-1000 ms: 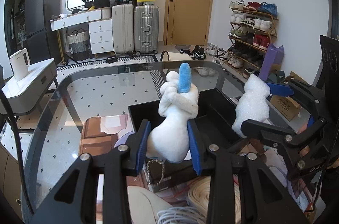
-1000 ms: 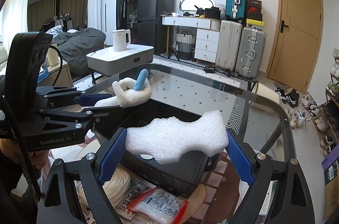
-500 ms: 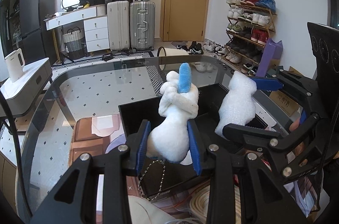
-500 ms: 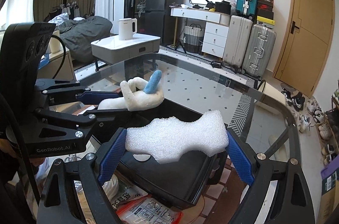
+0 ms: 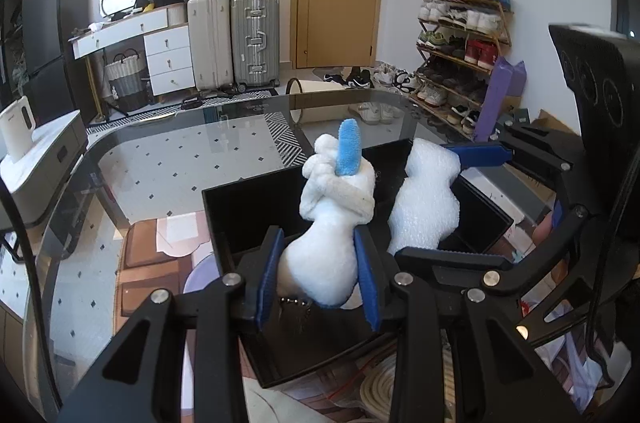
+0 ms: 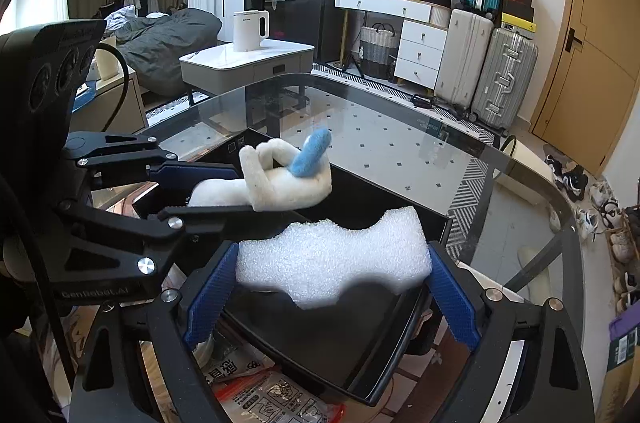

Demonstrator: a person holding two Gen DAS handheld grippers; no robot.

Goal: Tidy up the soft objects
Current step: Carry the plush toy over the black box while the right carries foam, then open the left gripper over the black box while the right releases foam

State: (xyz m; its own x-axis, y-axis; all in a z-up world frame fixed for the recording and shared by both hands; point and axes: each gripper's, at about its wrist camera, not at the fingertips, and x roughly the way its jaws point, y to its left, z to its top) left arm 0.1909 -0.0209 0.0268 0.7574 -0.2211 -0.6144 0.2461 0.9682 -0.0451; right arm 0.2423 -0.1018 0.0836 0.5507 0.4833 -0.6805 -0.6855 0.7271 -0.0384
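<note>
Left gripper (image 5: pixel 318 279) — blue-padded fingers (image 5: pixel 269 277) clamped on the lower body of a white plush toy (image 5: pixel 332 223). The toy stands roughly upright between them, a knotted white part at its top with a blue tip poking up. A short bead chain (image 5: pixel 294 301) hangs under the toy's base. It is held above the left part of a black tray (image 5: pixel 240 211), which sits on the glass desk (image 5: pixel 168 159).

Right gripper (image 6: pixel 332 287) — fingers (image 6: pixel 452 299) spread wide yet pressing both ends of a white foam piece (image 6: pixel 332 259), wavy-edged and bubbly in texture. In the right wrist view the foam lies flat across the gap, over the near side of the tray (image 6: pixel 360 351). In the left wrist view the same foam (image 5: pixel 426 199) sits just right of the plush toy, close beside it; whether they touch cannot be told.

Through the glass below: a coiled cord (image 5: pixel 380 389) and printed plastic packets (image 6: pixel 276 395). Far right — a shoe rack (image 5: pixel 460 51) against the wall.
</note>
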